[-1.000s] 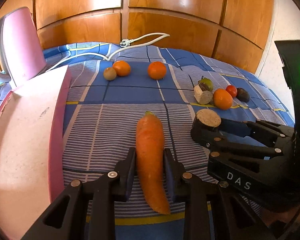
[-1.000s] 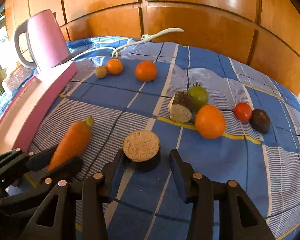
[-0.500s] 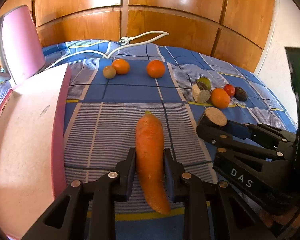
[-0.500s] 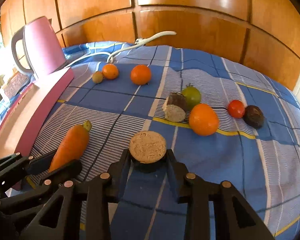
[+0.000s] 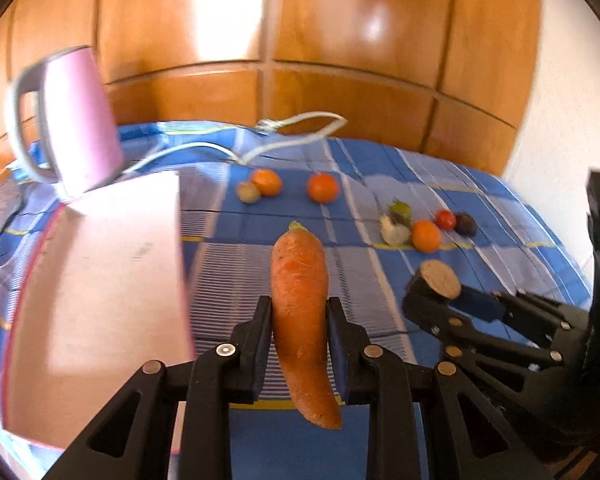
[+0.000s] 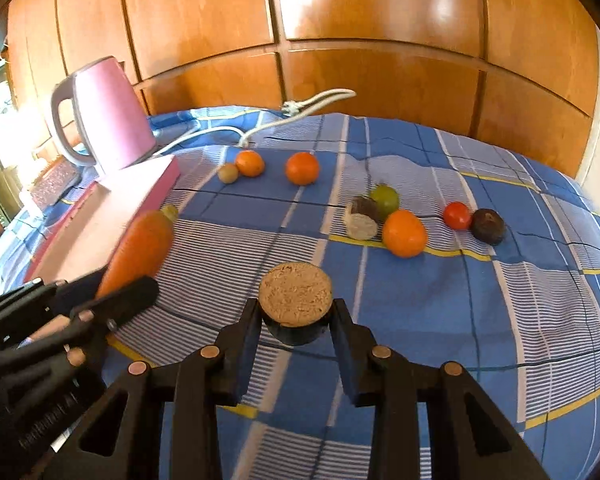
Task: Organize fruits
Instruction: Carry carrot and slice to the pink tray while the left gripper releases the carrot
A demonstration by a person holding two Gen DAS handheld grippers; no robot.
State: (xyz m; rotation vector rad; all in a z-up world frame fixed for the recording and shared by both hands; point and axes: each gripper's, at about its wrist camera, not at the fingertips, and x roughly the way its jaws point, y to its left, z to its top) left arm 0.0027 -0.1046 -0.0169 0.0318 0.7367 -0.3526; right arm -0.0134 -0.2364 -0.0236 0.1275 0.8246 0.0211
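My left gripper (image 5: pixel 300 314) is shut on an orange carrot (image 5: pixel 298 264), which hangs clear of the blue checked cloth (image 5: pixel 380 288) with its tip pointing toward me. To its right, my right gripper (image 6: pixel 296 316) is shut on a dark-skinned cut piece (image 6: pixel 296 292) with a beige cut face, also held above the cloth. The right wrist view shows the carrot (image 6: pixel 140 248) at the left in the left gripper (image 6: pixel 112 300). Farther back lie two oranges (image 6: pixel 302 168), a kiwi-like fruit (image 6: pixel 228 173), a green tomato (image 6: pixel 385 197), another cut piece (image 6: pixel 360 220), an orange (image 6: pixel 404 233), a red tomato (image 6: pixel 457 215) and a dark avocado (image 6: pixel 488 226).
A pink board (image 5: pixel 100 280) lies along the left side of the cloth, with a pink kettle (image 6: pixel 104 116) behind it. A white cable with a plug (image 6: pixel 300 108) runs along the back, in front of a wooden panelled wall.
The right gripper's jaws closed onto the dark cut piece. Both grippers then rose, lifting the carrot and the cut piece off the cloth.
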